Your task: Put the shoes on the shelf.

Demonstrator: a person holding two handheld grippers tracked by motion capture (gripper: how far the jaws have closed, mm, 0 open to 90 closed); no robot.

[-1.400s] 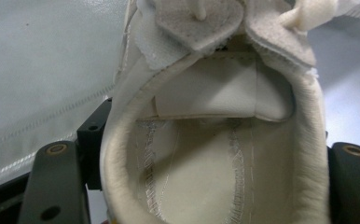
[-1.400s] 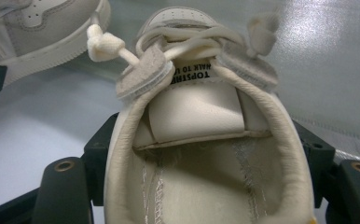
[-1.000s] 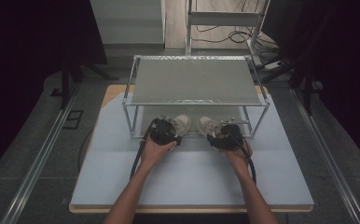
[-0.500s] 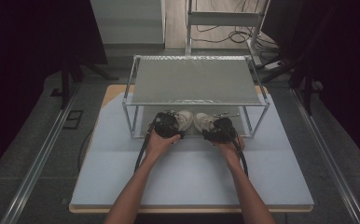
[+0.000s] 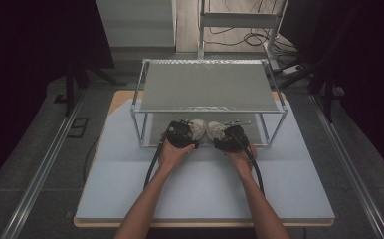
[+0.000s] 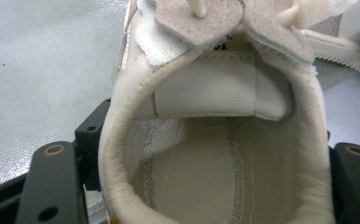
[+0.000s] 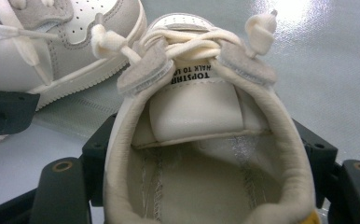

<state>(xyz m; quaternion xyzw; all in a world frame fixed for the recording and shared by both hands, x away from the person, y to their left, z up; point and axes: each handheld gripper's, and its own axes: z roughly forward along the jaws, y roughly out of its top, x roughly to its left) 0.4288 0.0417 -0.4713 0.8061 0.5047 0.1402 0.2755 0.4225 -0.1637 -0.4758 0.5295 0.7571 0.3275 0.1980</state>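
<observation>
Both forearms reach forward side by side, the left gripper and right gripper at the front edge of the rack. Each clamps a white shoe by the heel: left shoe, right shoe, both toes under the rack's shelf. The gripper views show the insoles and knotted laces; the high view shows the table.

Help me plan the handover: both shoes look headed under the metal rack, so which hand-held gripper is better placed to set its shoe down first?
Probably the left. The left hand-held gripper has its shoe further under the rack, heel between both jaws. The right hand-held gripper grips its shoe likewise, slightly nearer the front edge. It's close.
</observation>
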